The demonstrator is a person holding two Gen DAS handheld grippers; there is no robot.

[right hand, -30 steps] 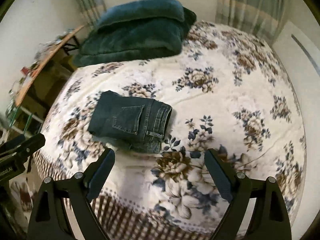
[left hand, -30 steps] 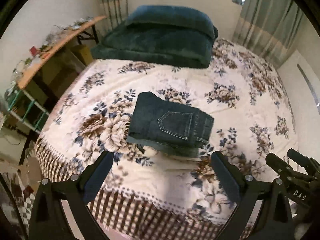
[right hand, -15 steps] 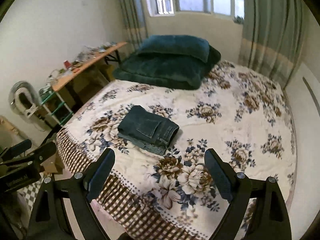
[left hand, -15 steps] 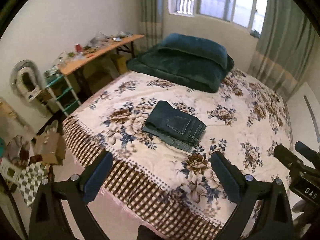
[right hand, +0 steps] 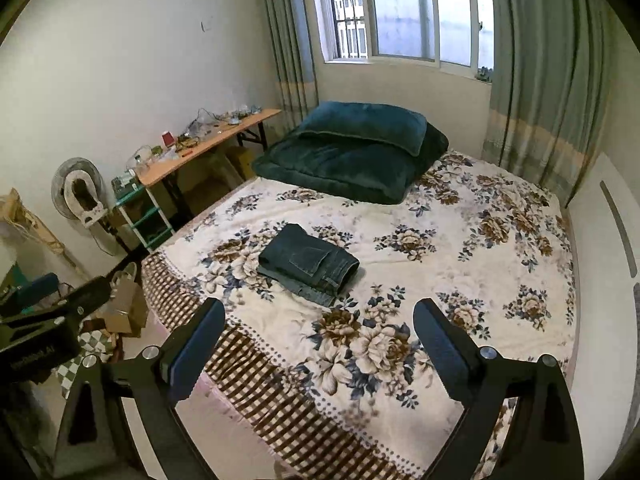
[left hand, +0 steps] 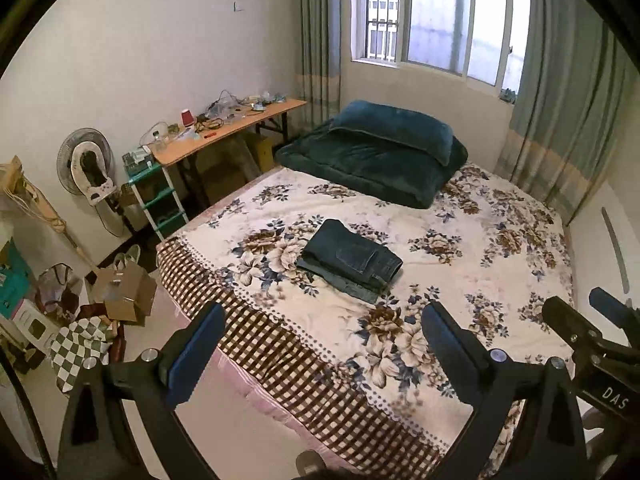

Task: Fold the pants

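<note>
Floral bedding point(left hand: 460, 248) covers a bed that fills most of the room, with a dark green folded quilt point(left hand: 376, 152) at its far end under the window. Folded into a compact rectangle, the dark jeans point(left hand: 352, 260) lie on the near-left part of the bed, back pocket up. Both tools hang off the near edge of the bed, well apart from the jeans. The left gripper point(left hand: 316, 356) is spread wide and holds nothing; the right gripper point(right hand: 316, 352) is equally wide and empty. A cluttered wooden table point(left hand: 228, 128) stands along the left wall.
</note>
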